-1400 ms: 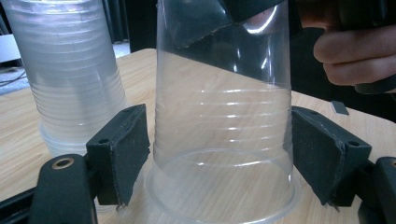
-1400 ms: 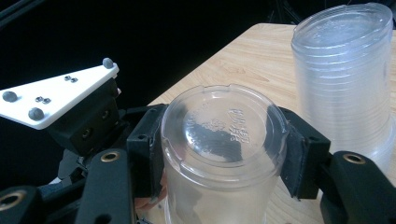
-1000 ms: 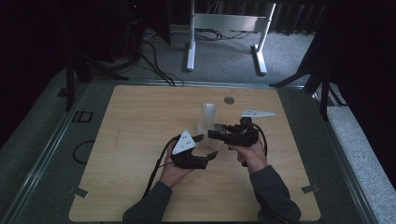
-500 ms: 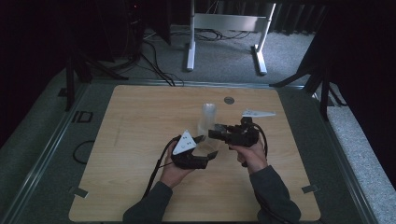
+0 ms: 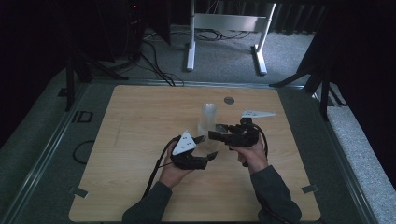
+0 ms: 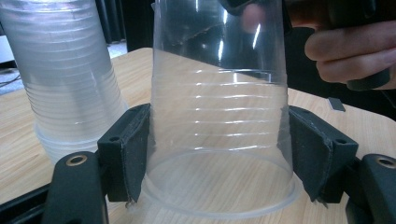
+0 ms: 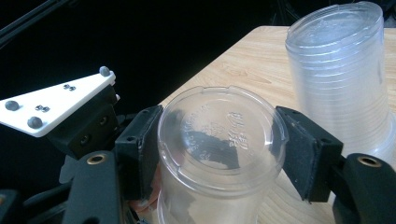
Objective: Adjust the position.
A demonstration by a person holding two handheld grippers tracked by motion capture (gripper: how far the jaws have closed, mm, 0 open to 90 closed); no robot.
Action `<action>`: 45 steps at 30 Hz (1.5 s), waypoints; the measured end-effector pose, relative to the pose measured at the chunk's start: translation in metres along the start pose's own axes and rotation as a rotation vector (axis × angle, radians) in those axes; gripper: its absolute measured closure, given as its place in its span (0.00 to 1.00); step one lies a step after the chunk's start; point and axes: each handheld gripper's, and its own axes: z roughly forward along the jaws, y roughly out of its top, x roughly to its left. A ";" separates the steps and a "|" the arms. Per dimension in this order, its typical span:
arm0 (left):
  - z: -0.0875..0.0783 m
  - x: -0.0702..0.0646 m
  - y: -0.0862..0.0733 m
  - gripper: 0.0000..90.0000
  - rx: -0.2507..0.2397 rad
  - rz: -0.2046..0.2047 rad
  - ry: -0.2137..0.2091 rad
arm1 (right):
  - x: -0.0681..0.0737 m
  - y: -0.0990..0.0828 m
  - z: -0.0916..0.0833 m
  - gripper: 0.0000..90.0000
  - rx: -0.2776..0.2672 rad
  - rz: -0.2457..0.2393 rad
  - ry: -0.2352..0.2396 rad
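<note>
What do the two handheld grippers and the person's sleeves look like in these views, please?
Both grippers are black. The left gripper carries a white three-cornered plate, and a black cable trails from it along the forearm. The right gripper has a similar pale plate, seen edge-on, and a looped black cable. Their jaws are blocky, faced with dark pads, with brass-coloured rivets at the pivots. The sleeves are dark grey.

Right claw has just opened around the cup's top — left claw closed on it.
</note>
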 end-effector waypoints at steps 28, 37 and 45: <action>-0.007 0.006 0.002 0.31 0.056 0.040 -0.037 | 0.001 0.005 -0.020 0.37 0.017 -0.076 -0.022; -0.011 0.009 0.001 0.31 0.079 0.046 -0.052 | 0.004 0.008 -0.025 0.37 0.049 -0.128 -0.043; -0.016 0.012 0.002 0.32 0.104 0.056 -0.077 | 0.008 0.013 -0.031 0.37 0.092 -0.193 -0.050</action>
